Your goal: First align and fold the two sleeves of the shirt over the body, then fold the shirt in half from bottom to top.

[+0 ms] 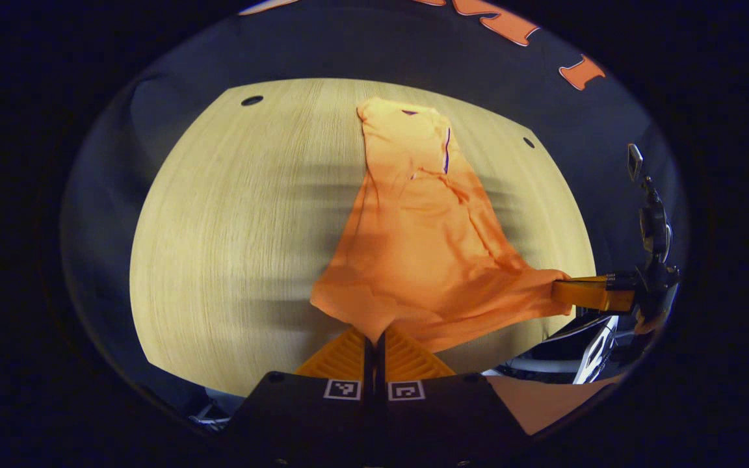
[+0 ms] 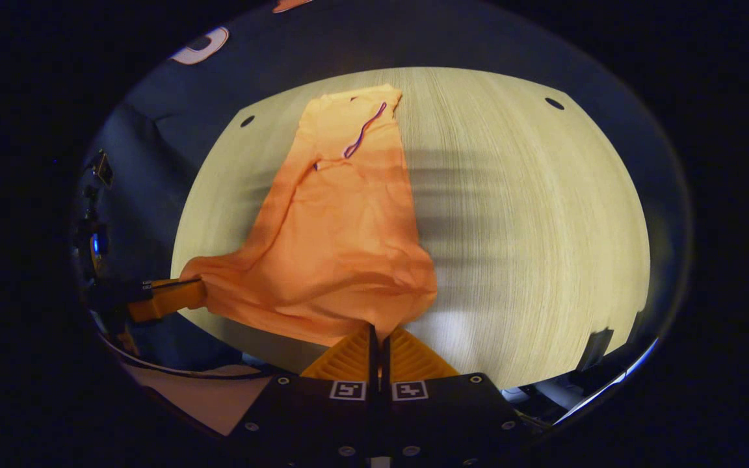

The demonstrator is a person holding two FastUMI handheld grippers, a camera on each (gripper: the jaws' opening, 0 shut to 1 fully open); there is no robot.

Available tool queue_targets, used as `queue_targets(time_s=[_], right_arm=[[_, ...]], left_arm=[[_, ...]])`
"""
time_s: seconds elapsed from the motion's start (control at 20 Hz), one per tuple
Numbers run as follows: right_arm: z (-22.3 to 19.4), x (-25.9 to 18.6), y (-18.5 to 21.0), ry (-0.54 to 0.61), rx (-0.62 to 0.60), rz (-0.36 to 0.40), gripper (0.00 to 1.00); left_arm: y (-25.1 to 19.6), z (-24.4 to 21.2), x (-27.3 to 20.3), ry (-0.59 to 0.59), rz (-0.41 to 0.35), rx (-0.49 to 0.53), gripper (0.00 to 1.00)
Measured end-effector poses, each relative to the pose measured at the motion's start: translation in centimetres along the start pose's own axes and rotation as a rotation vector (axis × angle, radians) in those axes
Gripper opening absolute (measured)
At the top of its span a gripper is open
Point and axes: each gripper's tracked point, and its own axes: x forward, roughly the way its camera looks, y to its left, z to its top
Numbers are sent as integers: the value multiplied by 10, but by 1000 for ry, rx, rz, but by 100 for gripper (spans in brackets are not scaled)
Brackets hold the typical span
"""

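A light, limp orange shirt (image 1: pixel 413 247) sags between two grippers, left (image 1: pixel 374 338) and right (image 2: pixel 380 337), each pinching a near hem corner.

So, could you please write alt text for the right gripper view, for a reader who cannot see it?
An orange shirt lies lengthwise on a light wooden table, its near hem pinched at one corner by the right hand-held gripper, closed at the bottom of the view. The left hand-held gripper grips the other corner at the left.
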Motion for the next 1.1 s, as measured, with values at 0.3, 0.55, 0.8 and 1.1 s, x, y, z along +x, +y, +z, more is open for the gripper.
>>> queue_targets(time_s=[0.3,0.55,0.8,1.1], right_arm=[[72,-21,-8,-116,14,5,0],[126,-25,-15,-183,-17,-18,0],[185,-23,-19,-249,-37,-36,0],[244,-2,-24,-280,-63,-61,0]], left_arm=[[6,72,-6,-107,-8,0,0],[12,137,-6,-193,4,28,1],[13,203,-1,-260,4,58,1],[21,268,25,-303,31,111,0]])
